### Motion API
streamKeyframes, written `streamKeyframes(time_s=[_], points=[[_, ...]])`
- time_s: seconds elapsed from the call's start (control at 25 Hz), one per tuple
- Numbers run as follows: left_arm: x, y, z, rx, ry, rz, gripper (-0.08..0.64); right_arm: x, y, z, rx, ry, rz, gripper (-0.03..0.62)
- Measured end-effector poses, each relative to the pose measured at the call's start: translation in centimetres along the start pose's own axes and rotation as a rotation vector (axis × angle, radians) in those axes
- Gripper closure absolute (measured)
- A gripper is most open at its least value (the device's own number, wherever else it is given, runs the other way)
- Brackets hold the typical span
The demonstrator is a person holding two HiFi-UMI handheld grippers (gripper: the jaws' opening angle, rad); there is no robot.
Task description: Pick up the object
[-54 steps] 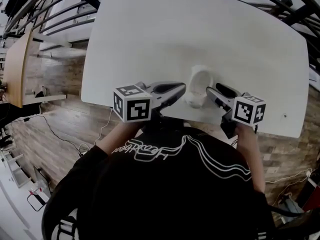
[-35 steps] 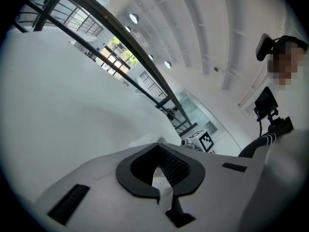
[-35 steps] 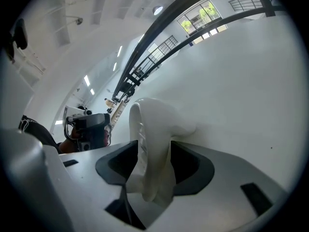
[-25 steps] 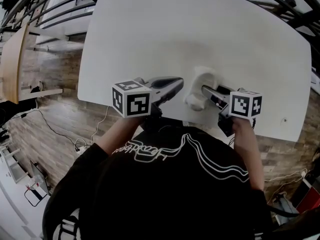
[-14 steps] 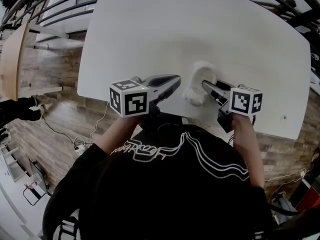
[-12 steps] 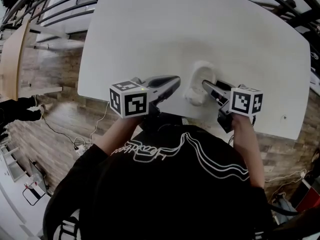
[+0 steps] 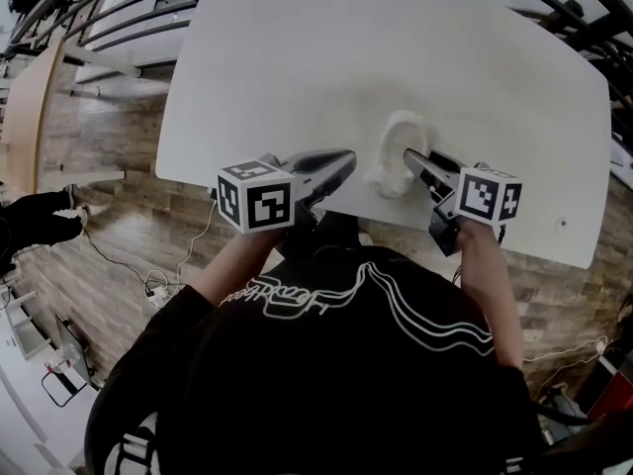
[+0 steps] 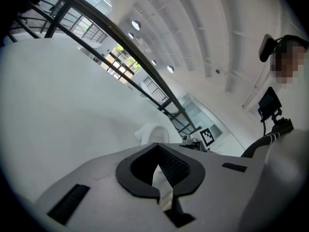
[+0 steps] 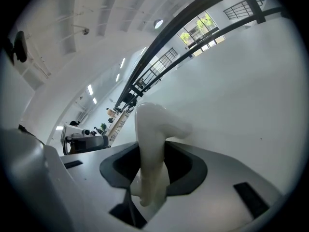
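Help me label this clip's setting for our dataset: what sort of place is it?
Probably a large indoor lab or workspace hall: a white table on wood-look flooring with loose cables, metal railings beyond, and a high ceiling with round lights.

A white tabletop (image 7: 297,57) stands over a wood-plank floor (image 7: 99,166) with loose cables (image 7: 198,255). Dark railings (image 8: 120,47) run beneath a white ceiling (image 8: 193,23) with round lights (image 8: 135,25).

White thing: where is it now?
In the head view the white thing is by the table's near edge, between the right gripper's jaws, which have just been closing on it.
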State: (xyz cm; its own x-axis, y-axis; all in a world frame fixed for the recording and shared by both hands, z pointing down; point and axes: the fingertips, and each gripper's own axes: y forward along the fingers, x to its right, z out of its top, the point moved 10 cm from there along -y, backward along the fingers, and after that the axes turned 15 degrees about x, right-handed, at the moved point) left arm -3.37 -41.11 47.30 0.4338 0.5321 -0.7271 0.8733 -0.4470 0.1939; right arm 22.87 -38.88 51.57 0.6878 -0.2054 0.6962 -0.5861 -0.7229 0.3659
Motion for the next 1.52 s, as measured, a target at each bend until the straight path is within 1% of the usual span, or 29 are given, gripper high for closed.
streamKeyframes(time_s=[0.12, 0.32, 0.52, 0.72, 0.84, 1.04, 1.28, 1.4, 1.52], points=[[0.9, -0.5, -0.5, 0.012, 0.007, -0.007, 0.554, -0.6, -1.3, 0.1, 0.031, -0.004, 0.010, 0.456], [2.8, -1.3, -1.4, 0.022, 0.024, -0.016, 0.554, -2.4, -4.4, 0.4, 0.091, -0.035, 0.066, 0.456], [6.3, -3.0, -2.0, 0.060, 0.076, -0.032, 0.554, -5.3, -9.0, 0.4, 0.182, -0.083, 0.136, 0.456], [9.6, -3.9, -1.2, 0.101, 0.134, -0.071, 0.554, -7.9, -13.1, 1.6, 0.264, -0.141, 0.192, 0.456], [11.4, -4.8, -1.3, 0.132, 0.157, -0.101, 0.554, -9.4, -15.6, 1.7, 0.302, -0.176, 0.210, 0.456], [13.2, -5.6, -0.6, 0.174, 0.126, -0.163, 0.552, -11.4, -17.3, 2.1, 0.358, -0.189, 0.231, 0.456], [16.4, -6.7, 0.9, 0.207, 0.152, -0.229, 0.554, -14.1, -19.5, 2.4, 0.398, -0.232, 0.253, 0.456], [17.8, -7.5, 1.6, 0.222, 0.183, -0.261, 0.554, -15.1, -20.0, 2.3, 0.416, -0.247, 0.262, 0.456], [19.2, -7.8, 1.7, 0.232, 0.233, -0.278, 0.554, -15.5, -20.8, 2.0, 0.426, -0.246, 0.265, 0.456]])
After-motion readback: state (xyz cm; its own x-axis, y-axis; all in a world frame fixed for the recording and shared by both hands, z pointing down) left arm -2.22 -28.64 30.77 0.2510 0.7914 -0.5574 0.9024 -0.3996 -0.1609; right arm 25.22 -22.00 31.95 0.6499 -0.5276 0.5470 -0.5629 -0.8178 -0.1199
